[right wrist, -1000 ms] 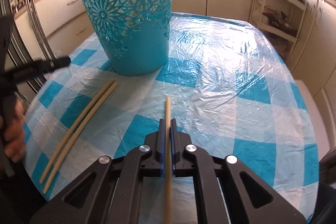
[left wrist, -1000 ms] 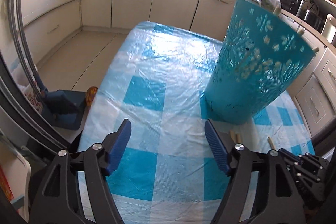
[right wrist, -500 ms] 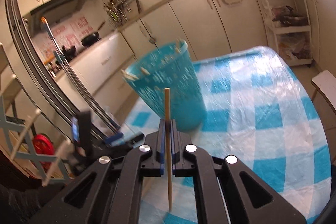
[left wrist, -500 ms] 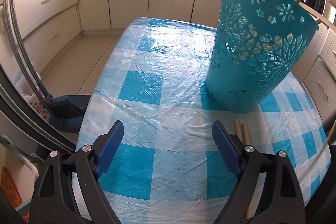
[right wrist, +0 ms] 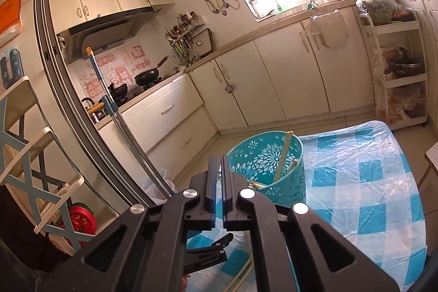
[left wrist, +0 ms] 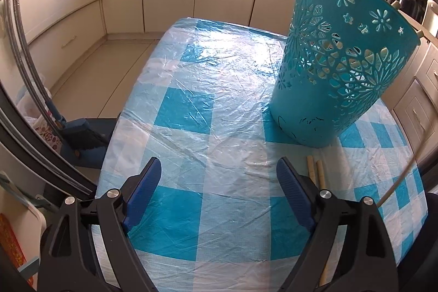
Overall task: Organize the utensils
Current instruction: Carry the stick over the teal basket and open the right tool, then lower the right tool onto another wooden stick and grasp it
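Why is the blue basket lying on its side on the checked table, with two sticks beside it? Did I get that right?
Not quite. The blue basket stands upright on the checked table, open end up, as the left wrist view shows. The two sticks do lie beside it.

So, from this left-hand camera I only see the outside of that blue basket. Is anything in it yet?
Observer: Yes. The right wrist view looks down into the basket, and several chopsticks lean inside it.
Operator: And that thin stick floating at my right edge?
Observer: That looks like the held chopstick. The right gripper has its jaws shut, apparently on it, high over the table, facing the basket's open top.
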{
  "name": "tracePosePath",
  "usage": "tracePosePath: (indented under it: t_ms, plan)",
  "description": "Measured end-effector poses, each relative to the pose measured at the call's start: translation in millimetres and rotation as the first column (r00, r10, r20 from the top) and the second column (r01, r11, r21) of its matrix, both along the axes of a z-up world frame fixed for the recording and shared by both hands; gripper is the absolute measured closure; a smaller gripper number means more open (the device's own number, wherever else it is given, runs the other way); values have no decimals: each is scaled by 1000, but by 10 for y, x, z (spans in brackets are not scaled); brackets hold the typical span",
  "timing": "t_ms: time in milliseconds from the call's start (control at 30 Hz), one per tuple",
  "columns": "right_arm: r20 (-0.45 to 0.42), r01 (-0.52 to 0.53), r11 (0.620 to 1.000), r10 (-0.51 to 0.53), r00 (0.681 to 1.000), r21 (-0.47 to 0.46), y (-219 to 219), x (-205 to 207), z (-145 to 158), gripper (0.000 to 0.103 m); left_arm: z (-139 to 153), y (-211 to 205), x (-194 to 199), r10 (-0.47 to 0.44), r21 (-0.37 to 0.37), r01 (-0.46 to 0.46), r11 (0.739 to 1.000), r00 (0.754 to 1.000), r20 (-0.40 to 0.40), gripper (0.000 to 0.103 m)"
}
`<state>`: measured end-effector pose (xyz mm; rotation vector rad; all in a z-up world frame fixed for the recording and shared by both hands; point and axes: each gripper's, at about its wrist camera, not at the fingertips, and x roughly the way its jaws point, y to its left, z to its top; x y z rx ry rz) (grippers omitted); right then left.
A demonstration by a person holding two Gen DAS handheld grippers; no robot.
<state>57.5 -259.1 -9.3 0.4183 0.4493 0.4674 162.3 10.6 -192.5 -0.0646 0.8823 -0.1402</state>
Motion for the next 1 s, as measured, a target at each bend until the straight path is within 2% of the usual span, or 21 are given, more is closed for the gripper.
tracePosePath:
  t_ms: [133,233,267,300,333,367,433,533,600,700,767,867,933,1000]
  plan:
    - [-40,-8,999,6,999,-36,24,20,-83,99,-4,8,4,1,-1,-1,1000,1000,-1,21]
    - [-160,-46,992,27,987,-116,141,56,-366,99,-8,15,8,3,-4,-3,1000,1000,-3,21]
    - [-214,-47,983,9,977,-175,200,73,-537,98,-14,20,11,3,-5,-3,1000,1000,-5,21]
    - [-238,-33,975,-20,971,-218,223,81,-651,93,-21,22,14,4,-6,-4,1000,1000,-7,21]
    - [-253,-17,968,-49,966,-250,229,87,-756,75,-26,23,19,5,-6,-5,1000,1000,-9,21]
    - [-259,11,962,-84,962,-272,200,89,-883,65,-29,24,19,5,-5,-5,1000,1000,-10,21]
    - [-283,54,957,-138,949,-283,103,112,-1040,65,-32,24,20,5,-4,-5,1000,1000,-9,21]
    - [-328,126,962,-203,923,-242,-153,122,-1195,65,-39,29,28,7,-9,-7,1000,1000,-12,21]
    - [-346,158,953,-244,906,-259,-281,164,-1260,65,-43,27,36,9,-11,-10,1000,1000,-18,21]
    - [-370,178,934,-291,883,-309,-412,316,-1361,65,-57,9,53,9,-3,-9,1000,1000,-25,21]
    - [-400,175,921,-315,860,-349,-429,497,-1478,69,-64,-9,55,7,6,-7,1000,1000,-27,20]
    - [-410,159,893,-344,845,-421,-376,685,-1619,73,-69,-15,57,8,7,-7,1000,1000,-30,20]
    - [-406,146,873,-357,842,-465,-325,772,-1706,74,-74,-17,69,12,2,-11,1000,999,-35,20]
    - [-364,142,836,-376,852,-530,-256,783,-1715,76,-80,-5,78,14,-4,-14,1000,999,-42,20]
